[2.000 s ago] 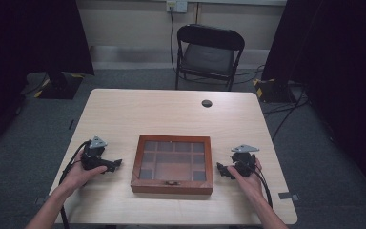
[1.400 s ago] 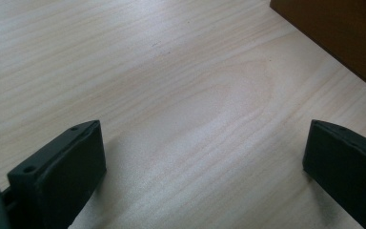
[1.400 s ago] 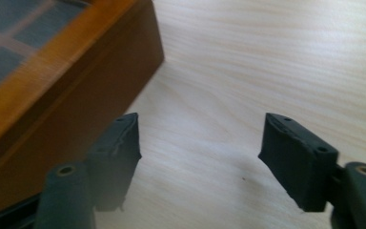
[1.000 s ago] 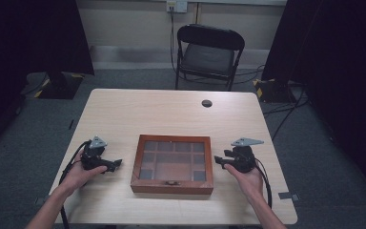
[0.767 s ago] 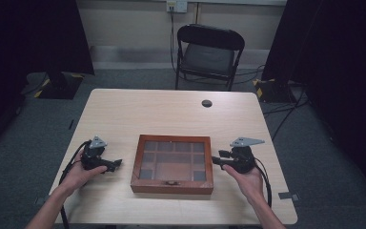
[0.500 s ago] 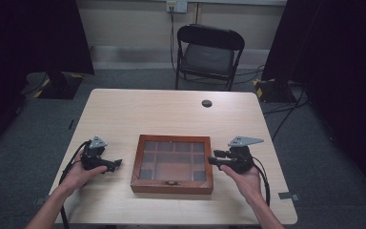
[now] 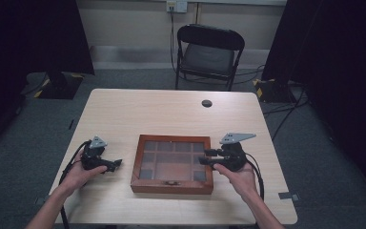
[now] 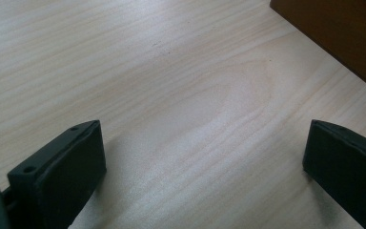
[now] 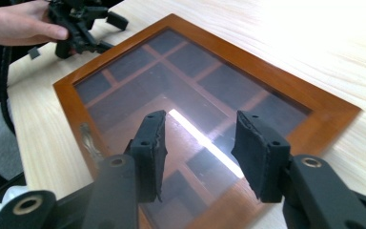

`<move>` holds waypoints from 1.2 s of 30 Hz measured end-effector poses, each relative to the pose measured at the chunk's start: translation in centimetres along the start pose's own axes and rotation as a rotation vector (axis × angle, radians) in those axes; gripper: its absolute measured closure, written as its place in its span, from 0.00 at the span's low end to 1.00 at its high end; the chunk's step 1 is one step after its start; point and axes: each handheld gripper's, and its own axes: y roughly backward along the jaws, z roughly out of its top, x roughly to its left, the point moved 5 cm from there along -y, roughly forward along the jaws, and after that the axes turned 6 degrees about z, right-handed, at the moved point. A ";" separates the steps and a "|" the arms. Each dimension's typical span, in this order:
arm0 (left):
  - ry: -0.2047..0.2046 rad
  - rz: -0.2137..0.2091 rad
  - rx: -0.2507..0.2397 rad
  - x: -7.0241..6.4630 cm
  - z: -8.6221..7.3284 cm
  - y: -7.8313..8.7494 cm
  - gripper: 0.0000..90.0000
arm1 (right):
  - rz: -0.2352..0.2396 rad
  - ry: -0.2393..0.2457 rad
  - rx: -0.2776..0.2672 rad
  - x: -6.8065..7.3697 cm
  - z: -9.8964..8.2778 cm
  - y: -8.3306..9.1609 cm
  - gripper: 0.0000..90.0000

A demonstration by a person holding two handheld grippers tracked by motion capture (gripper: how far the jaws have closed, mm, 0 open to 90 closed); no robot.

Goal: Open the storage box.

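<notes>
A shallow wooden box with a glass lid [image 7: 172,163] lies closed near the front middle of the surface [image 7: 171,112], its small metal latch [image 7: 171,182] on the near edge facing the person. The right hand-held gripper [image 7: 204,157] hangs above the box's right rim with its jaws pointing left over the glass; in the right gripper view its pads [image 9: 152,143] stand partly apart with nothing between them, the divided compartments visible through the lid [image 9: 190,119] below, and they have just been widening a little. The left hand-held gripper [image 7: 116,163] rests on the surface just left of the box, jaws spread wide and empty, with the box's dark wooden side [image 8: 333,33] near its right jaw. This looks like the approach step of opening the box: the right hand is coming in over the lid while the left waits beside it, perhaps to steady the frame. The next move likely calls for bringing the right jaws down to the near edge by the latch, or to the lid's rim, and getting a firm hold without slipping on the smooth glass. Beyond the far edge of the surface stands a folding chair [image 7: 208,55], and a small dark round thing [image 7: 207,103] lies toward the far side, well apart from the box.
</notes>
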 end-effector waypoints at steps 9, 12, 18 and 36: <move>0.001 0.000 -0.001 0.0 0.0 0.0 0.00 | 0.094 0.030 -0.001 2.1 1.7 -1.9 0.61; 0.000 0.000 -0.001 0.0 0.0 0.0 0.00 | 0.119 0.026 -0.006 2.5 2.0 -2.5 0.62; 0.002 0.000 -0.001 0.0 0.0 0.0 0.00 | 0.151 0.034 -0.002 4.0 2.1 -3.8 0.67; 0.005 0.001 0.000 0.0 0.0 0.0 0.00 | 0.237 0.089 0.129 6.3 -0.1 -7.5 0.79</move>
